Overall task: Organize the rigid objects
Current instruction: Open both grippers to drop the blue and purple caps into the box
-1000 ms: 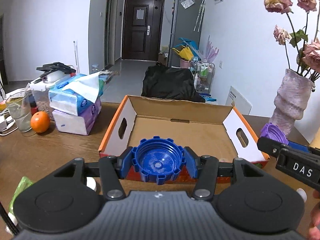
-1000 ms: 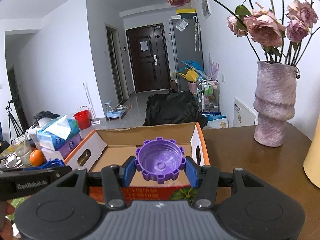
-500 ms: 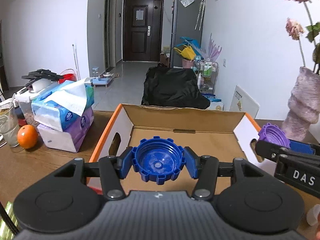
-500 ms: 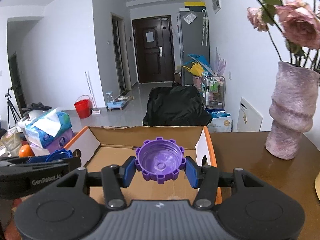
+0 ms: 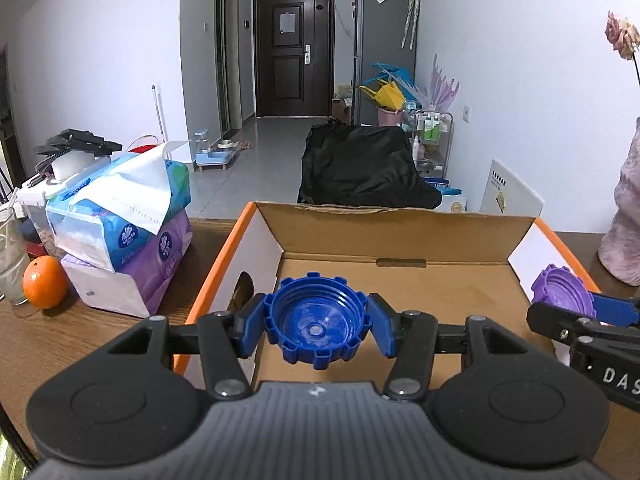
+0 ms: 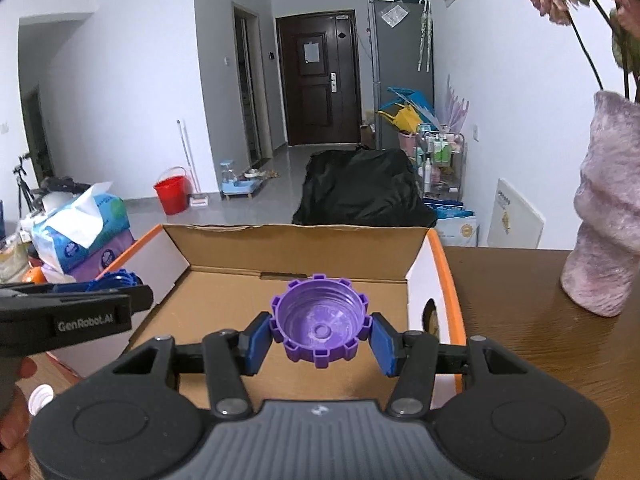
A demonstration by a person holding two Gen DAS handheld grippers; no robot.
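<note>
Our two matching handheld grippers, black bodied with blue pads

We see on our left gripper (image 5: pixel 319 326) a ribbed grey top, two round black discs, silver pivot screws and blue pads (image 5: pixel 250 330); our right gripper (image 6: pixel 319 338) looks alike. White lettering marks their sides. At 8 o'clock in the right view, bare skin (image 6: pixel 14 436), probably fingers.

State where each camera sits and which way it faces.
Left wrist: rides the left tongs, facing the cardboard box and hallway; own tongs grip the blue cap.
Right wrist: rides the right tongs, same heading; own tongs grip the purple cap, hand at left.
Shared: box, both caps.
</note>
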